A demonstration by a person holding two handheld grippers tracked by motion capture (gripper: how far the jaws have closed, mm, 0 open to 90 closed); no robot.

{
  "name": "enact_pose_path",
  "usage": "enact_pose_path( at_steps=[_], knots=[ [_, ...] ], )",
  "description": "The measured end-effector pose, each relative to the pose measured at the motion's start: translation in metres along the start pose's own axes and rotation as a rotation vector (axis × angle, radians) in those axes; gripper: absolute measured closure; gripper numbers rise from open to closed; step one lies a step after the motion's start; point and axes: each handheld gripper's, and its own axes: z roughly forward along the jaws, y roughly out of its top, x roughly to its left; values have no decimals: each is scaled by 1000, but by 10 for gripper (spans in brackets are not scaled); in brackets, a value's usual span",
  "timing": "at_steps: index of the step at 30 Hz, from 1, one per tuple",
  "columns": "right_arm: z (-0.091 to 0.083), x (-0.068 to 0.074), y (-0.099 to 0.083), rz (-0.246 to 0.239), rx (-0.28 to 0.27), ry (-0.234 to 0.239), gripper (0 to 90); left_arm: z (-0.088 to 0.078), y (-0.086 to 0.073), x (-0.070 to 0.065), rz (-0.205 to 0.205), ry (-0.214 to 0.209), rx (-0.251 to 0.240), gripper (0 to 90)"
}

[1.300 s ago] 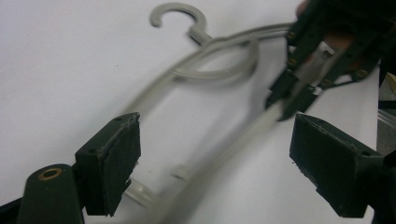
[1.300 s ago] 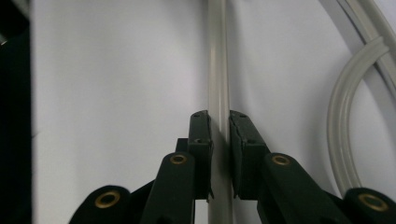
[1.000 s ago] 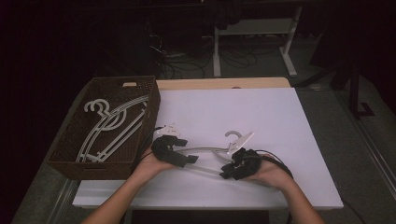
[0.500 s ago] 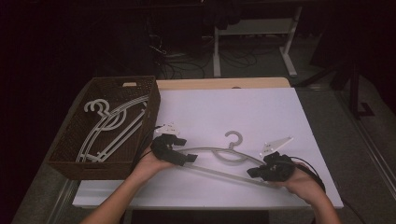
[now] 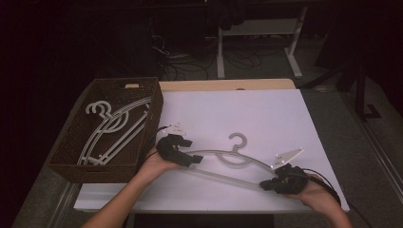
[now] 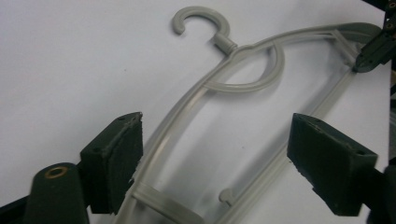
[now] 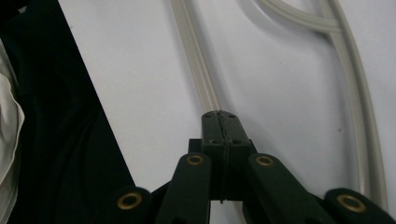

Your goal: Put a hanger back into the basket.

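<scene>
The right gripper has slid right along the hanger lying near on the counter, now pinching its bar's end, while the left gripper straddles the other end, spread.

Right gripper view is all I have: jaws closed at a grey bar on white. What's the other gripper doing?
Observer: The left gripper is at the opposite end of the same hanger. Its jaws are open and straddle that end without clamping it.
Operator: Which way does the hook face?
Observer: The hook lies flat on the table and points away from the person.
Operator: Anything else nearby?
Observer: A brown wicker basket stands at the table's left edge, with more grey hangers inside.
</scene>
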Motion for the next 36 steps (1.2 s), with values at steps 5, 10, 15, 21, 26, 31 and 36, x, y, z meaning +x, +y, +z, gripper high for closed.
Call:
enact_pose_path(
  at_steps=[5,10,15,21,26,31,36],
  knots=[
    [4,-1,-1,-1,23,11,892,16,12,6,48,5,63,242],
    [4,-2,-2,8,18,18,892,36,18,8,96,-6,145,300],
    [5,-2,-2,9,20,21,892,60,28,9,152,-1,213,418],
    [5,-3,-2,9,19,23,892,70,34,6,224,8,244,544],
    [5,-3,-2,13,20,25,892,77,33,3,280,17,265,691],
    [5,-4,-3,15,15,27,892,79,33,3,308,24,266,720],
    [4,-4,-3,11,12,32,892,76,32,3,358,7,277,747]
  ],
)
